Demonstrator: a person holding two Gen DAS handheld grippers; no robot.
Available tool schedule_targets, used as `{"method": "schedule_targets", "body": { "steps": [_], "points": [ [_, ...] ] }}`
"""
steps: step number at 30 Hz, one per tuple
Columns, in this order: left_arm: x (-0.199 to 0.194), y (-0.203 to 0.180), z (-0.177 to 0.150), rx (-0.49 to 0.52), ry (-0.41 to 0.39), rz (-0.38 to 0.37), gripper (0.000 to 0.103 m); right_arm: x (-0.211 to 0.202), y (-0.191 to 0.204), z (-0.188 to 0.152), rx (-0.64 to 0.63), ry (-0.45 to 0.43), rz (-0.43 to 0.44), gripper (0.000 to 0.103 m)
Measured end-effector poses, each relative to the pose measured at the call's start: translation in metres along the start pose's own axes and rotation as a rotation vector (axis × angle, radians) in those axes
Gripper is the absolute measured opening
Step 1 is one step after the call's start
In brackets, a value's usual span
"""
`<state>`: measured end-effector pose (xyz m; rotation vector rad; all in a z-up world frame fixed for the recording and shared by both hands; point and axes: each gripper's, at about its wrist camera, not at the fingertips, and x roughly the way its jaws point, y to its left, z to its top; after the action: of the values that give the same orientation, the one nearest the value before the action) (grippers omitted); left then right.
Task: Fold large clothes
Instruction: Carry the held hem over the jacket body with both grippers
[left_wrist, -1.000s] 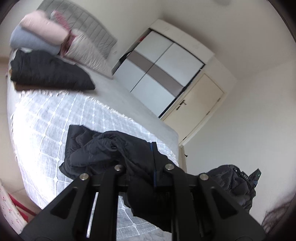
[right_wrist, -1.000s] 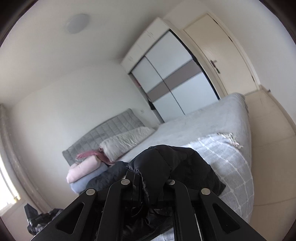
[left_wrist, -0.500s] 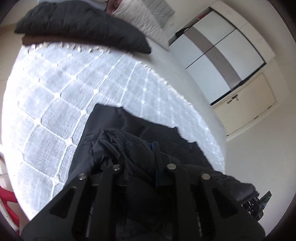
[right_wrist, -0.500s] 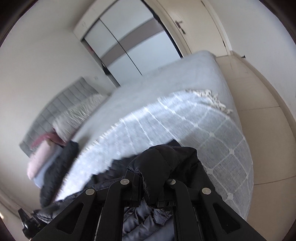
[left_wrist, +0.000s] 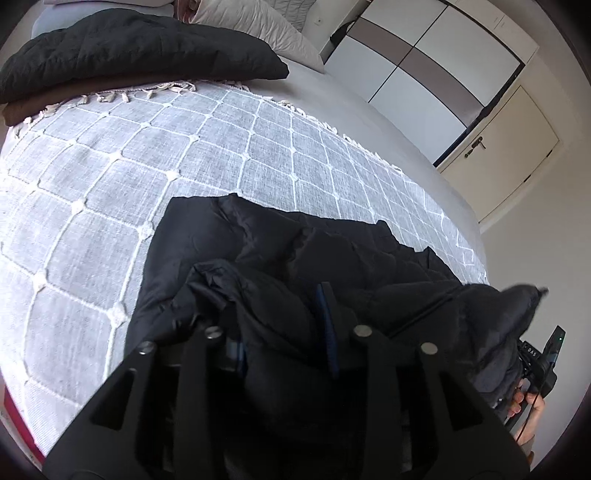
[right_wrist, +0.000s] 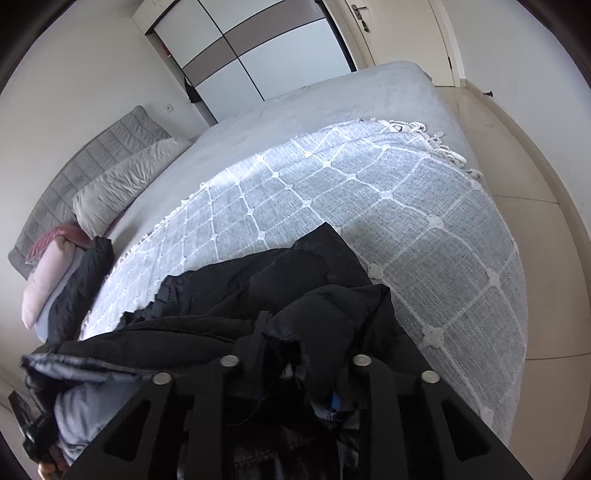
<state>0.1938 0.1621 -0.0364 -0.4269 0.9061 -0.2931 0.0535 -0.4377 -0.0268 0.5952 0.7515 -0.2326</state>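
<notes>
Grey checked throw with white tufted knots and a fringed edge (left_wrist: 155, 155) covers most of the bed in both views, lying over a plain pale grey bedspread (right_wrist: 332, 107). At the upper right of the left wrist view I see a white and taupe sliding wardrobe (left_wrist: 436, 62) and a cream door (left_wrist: 517, 155). At the upper left of that frame a folded black quilted garment (left_wrist: 122, 55) rests at the throw's fringe, with a pale grey pillow (left_wrist: 258, 33) beyond it.

The black puffer jacket (left_wrist: 303, 258) that I am folding lies on the near part of the throw, in the lower centre of both frames, its far edge flat on the fabric and its near part bunched up against my tools. My left gripper (left_wrist: 284, 332) is clamped on a thick fold of the jacket; padding fills the gap between its fingers. In the right wrist view my right gripper (right_wrist: 295, 354) is likewise pinched on a bunched fold of the jacket (right_wrist: 266, 291). At the lower left of that frame the jacket's grey lining (right_wrist: 85, 402) shows. A grey quilted headboard (right_wrist: 88, 155) and a pink folded bundle (right_wrist: 44, 280) sit at the left edge.
</notes>
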Motion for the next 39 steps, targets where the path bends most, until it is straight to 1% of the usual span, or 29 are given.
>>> {"method": "schedule_targets", "body": {
  "steps": [1,2,4,5,6,8,10,12,13,14,15,17,18,20,22,25,28,30,32,33,35,37,38,39],
  "points": [
    [-0.005,0.0,0.0,-0.003,0.002,-0.001,0.047,-0.009,-0.001,0.0,0.018,-0.006,0.017,0.04],
    [-0.015,-0.002,-0.001,-0.004,0.0,-0.006,0.05,-0.02,0.0,0.0,0.036,-0.014,0.037,0.049],
    [-0.034,-0.005,-0.005,0.009,-0.017,-0.027,0.072,-0.039,0.004,-0.003,0.049,-0.025,0.071,0.054],
    [-0.042,-0.007,-0.007,0.017,-0.028,-0.032,0.075,-0.049,0.008,-0.006,0.032,-0.032,0.08,0.055],
    [-0.053,-0.01,-0.01,0.032,-0.047,-0.035,0.076,-0.055,0.013,-0.008,0.012,-0.034,0.077,0.056],
    [-0.069,-0.018,-0.016,0.083,-0.059,-0.024,0.077,-0.068,0.028,-0.019,-0.074,-0.026,0.043,0.056],
    [-0.074,-0.027,-0.022,0.151,-0.04,0.0,0.077,-0.07,0.044,-0.029,-0.154,0.02,0.011,0.057],
    [-0.073,-0.041,-0.033,0.272,0.011,0.027,0.077,-0.069,0.063,-0.043,-0.248,0.08,0.013,0.057],
    [-0.07,-0.049,-0.039,0.333,0.04,0.036,0.078,-0.068,0.07,-0.048,-0.285,0.099,0.017,0.057],
    [-0.064,-0.059,-0.049,0.417,0.082,0.052,0.078,-0.066,0.08,-0.055,-0.338,0.124,0.011,0.057],
    [-0.058,-0.066,-0.057,0.477,0.115,0.062,0.078,-0.062,0.089,-0.061,-0.384,0.145,-0.004,0.057],
    [-0.04,-0.081,-0.071,0.552,0.181,0.072,0.078,-0.051,0.104,-0.074,-0.462,0.2,-0.054,0.057],
    [-0.034,-0.086,-0.075,0.569,0.195,0.078,0.078,-0.045,0.111,-0.08,-0.494,0.223,-0.08,0.057],
    [-0.022,-0.099,-0.081,0.605,0.197,0.096,0.078,-0.036,0.121,-0.088,-0.54,0.231,-0.118,0.059],
    [-0.015,-0.11,-0.081,0.63,0.19,0.096,0.078,-0.03,0.131,-0.089,-0.547,0.228,-0.124,0.059],
    [-0.006,-0.122,-0.07,0.592,0.177,0.071,0.078,-0.025,0.144,-0.084,-0.542,0.195,-0.102,0.059],
    [0.004,-0.125,-0.05,0.523,0.136,0.036,0.078,-0.017,0.153,-0.073,-0.53,0.166,-0.065,0.059],
    [0.014,-0.122,-0.036,0.471,0.093,0.044,0.078,-0.01,0.151,-0.059,-0.478,0.15,-0.005,0.059],
    [0.02,-0.112,-0.024,0.413,0.039,0.053,0.078,-0.007,0.143,-0.045,-0.414,0.104,0.05,0.059],
    [0.023,-0.104,-0.016,0.367,0.01,0.06,0.078,-0.007,0.137,-0.037,-0.384,0.069,0.073,0.059],
    [0.025,-0.083,0.0,0.234,-0.044,0.089,0.078,-0.007,0.12,-0.022,-0.303,0.013,0.093,0.059],
    [0.02,-0.061,0.01,0.127,-0.086,0.108,0.078,-0.008,0.094,-0.009,-0.176,-0.001,0.105,0.059],
    [0.013,-0.044,0.016,0.06,-0.111,0.127,0.078,-0.01,0.081,-0.004,-0.115,-0.006,0.107,0.059],
    [0.008,-0.033,0.02,0.015,-0.121,0.126,0.078,-0.014,0.068,0.002,-0.062,-0.017,0.105,0.059]
  ]
}}
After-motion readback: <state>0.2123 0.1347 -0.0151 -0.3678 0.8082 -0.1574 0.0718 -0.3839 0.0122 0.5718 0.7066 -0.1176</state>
